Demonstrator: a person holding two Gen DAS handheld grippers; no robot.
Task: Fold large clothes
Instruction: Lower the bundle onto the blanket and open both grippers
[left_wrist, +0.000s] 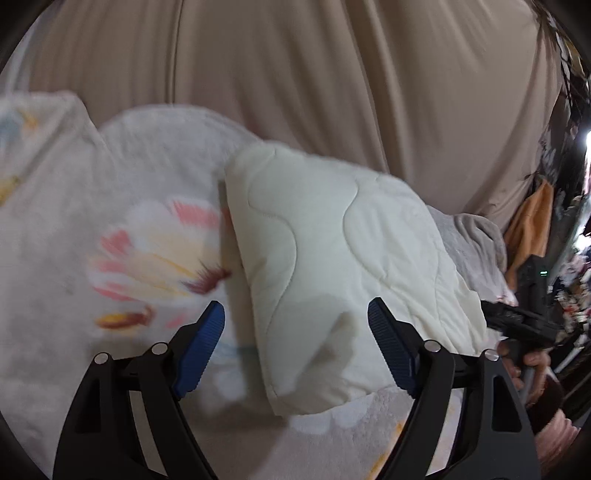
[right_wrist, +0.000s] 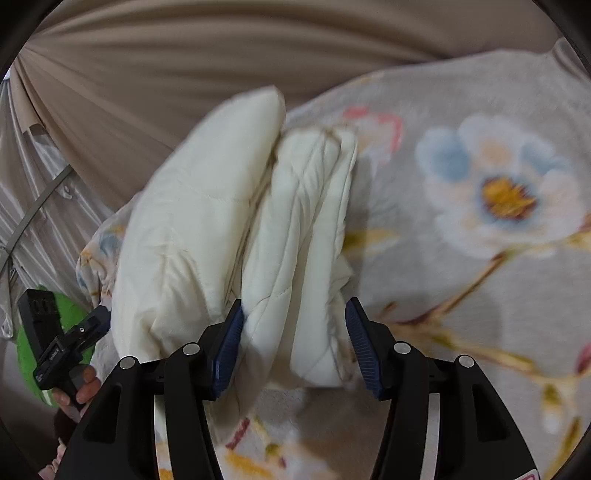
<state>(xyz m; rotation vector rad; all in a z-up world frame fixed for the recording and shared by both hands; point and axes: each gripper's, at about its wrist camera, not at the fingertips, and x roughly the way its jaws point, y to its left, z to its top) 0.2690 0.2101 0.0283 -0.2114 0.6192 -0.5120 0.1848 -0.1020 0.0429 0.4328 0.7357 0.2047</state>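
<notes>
A cream quilted garment (left_wrist: 332, 251), folded into a thick bundle, lies on a floral blanket (left_wrist: 110, 240). My left gripper (left_wrist: 295, 306) is open, and a corner of the bundle sits between its blue pads (left_wrist: 201, 347) without being pinched. In the right wrist view the same bundle (right_wrist: 229, 229) shows its stacked folded edges. My right gripper (right_wrist: 295, 304) is open around the near end of those folds; its left pad (right_wrist: 229, 347) is against the fabric and the right pad stands clear. Each view shows the other gripper at its edge, held by a hand (left_wrist: 528, 362).
The grey floral blanket (right_wrist: 480, 221) covers the surface all around. A beige curtain (left_wrist: 295, 74) hangs behind. Orange fabric (left_wrist: 528, 229) and clutter sit at the far right of the left wrist view. A green object (right_wrist: 29, 350) lies beside the left hand.
</notes>
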